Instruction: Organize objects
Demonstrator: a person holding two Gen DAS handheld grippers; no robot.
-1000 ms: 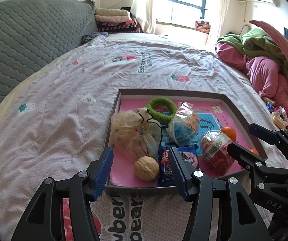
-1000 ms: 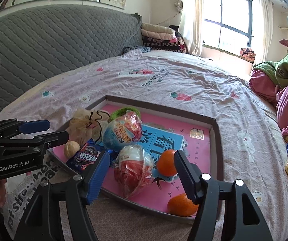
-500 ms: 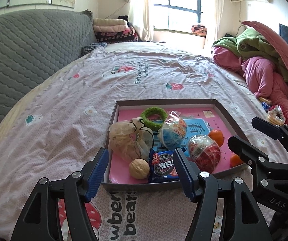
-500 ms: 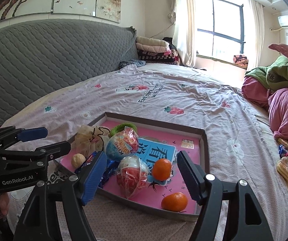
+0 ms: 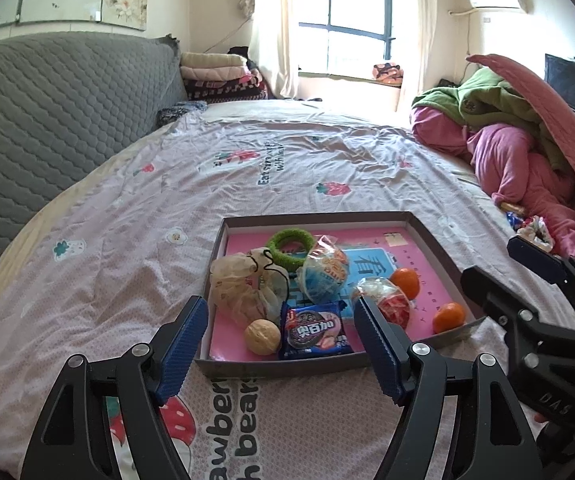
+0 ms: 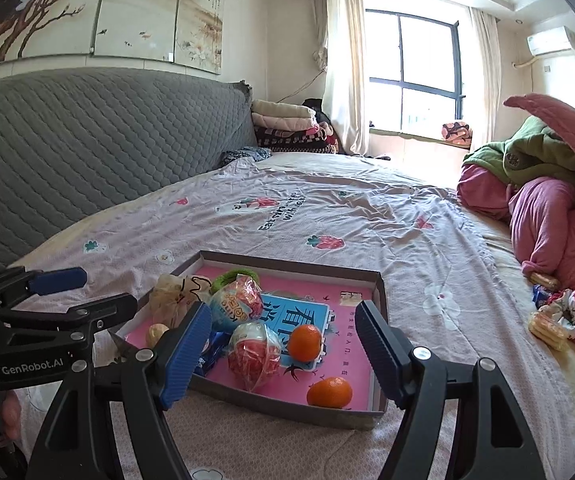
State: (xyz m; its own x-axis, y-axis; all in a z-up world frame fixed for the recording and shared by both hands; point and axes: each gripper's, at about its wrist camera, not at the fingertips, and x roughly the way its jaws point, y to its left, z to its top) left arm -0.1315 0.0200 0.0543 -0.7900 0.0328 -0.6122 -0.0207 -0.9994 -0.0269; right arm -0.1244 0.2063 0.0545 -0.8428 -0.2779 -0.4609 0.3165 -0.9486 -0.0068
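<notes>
While the left tool is opening and the right tool stands open, both empty, the snacks lie gathered in the tray on the bed; sorting seems nearly done, leaving the stray packets beside the blankets

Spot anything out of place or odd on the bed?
Yes: a few snack packets lie loose on the sheet beside the pink bedding, outside the tray that holds the other items. Nothing looks spilled or damaged.
</notes>
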